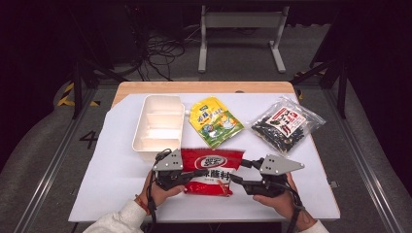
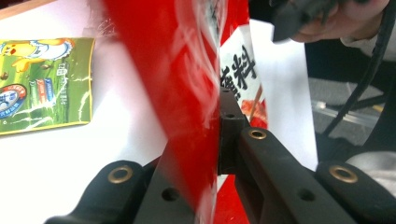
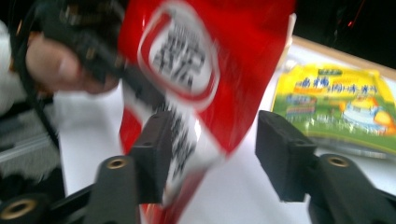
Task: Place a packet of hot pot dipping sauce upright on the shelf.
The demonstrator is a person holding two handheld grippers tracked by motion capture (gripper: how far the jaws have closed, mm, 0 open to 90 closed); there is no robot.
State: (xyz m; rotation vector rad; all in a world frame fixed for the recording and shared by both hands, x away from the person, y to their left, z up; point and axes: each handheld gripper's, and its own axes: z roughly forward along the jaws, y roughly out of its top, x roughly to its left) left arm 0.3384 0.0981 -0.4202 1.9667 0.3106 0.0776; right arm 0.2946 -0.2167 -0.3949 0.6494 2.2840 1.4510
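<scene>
A red sauce packet [image 1: 212,170] with a white label and black characters is held up near the front of the table, between both hands. My left gripper [image 1: 192,175] is shut on the packet's left edge; in the left gripper view the jaws [image 2: 218,116] pinch the red film [image 2: 173,70] flat. My right gripper [image 1: 238,180] sits at the packet's right edge. In the right gripper view its jaws [image 3: 212,140] stand apart, with the blurred packet [image 3: 196,56] hanging by the left jaw and a gap to the right jaw.
A white compartment tray [image 1: 141,141] stands behind the packet at left. A yellow-green spouted pouch [image 1: 215,121] lies mid-table, and a clear bag of dark beans [image 1: 286,124] at right. A white sheet [image 1: 111,170] covers the tabletop.
</scene>
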